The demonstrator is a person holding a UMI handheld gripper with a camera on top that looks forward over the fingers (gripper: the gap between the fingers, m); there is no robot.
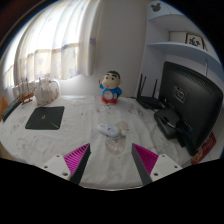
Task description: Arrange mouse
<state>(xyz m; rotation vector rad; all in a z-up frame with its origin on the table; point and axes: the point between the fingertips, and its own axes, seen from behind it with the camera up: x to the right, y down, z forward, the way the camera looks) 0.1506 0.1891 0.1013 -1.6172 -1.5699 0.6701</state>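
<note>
A small white mouse (115,131) lies on the pale cloth-covered table (60,140), just ahead of my fingers and about midway between them. A dark mouse mat (45,118) lies flat on the table further off to the left. My gripper (112,160) is open, with the pink pads (77,159) wide apart and nothing between them.
A cartoon figurine (110,88) stands beyond the mouse. A black monitor (190,95) with a stand sits to the right, with a router (150,98) beside it. A basket-like object (45,90) sits at the far left by the curtains.
</note>
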